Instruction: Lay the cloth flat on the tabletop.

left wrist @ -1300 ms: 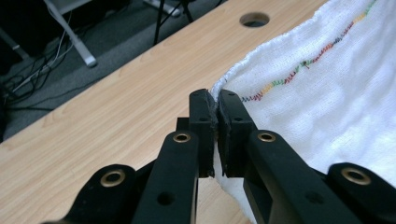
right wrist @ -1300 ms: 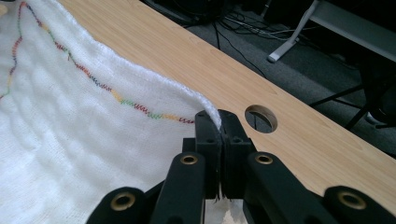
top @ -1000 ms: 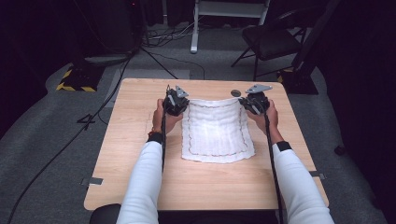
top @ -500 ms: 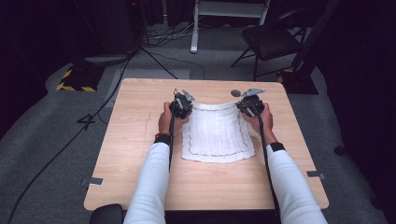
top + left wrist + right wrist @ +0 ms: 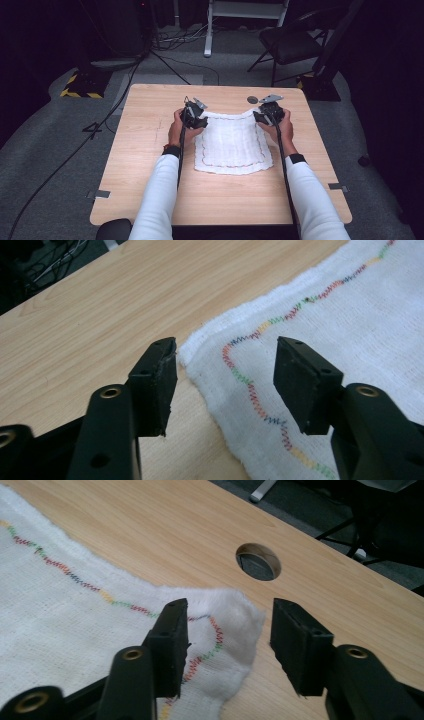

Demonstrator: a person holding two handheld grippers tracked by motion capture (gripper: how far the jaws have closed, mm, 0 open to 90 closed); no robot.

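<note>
A white cloth (image 5: 232,141) with a multicoloured zigzag stitched border lies flat on the wooden table (image 5: 150,145). My left gripper (image 5: 196,116) is at the cloth's far left corner (image 5: 192,347), jaws open and straddling that corner low over the table. My right gripper (image 5: 265,115) is at the far right corner (image 5: 240,615), which is slightly rumpled; its jaws are open around it too. Nothing is pinched in either gripper.
A round cable hole (image 5: 258,561) in the table lies just beyond the right corner of the cloth. The person's white sleeves (image 5: 160,200) reach in from the near edge. A chair (image 5: 290,45) and cables stand on the floor behind the table.
Both grippers have shifted slightly inward and down onto the cloth's far corners. The cloth itself lies about as before.
</note>
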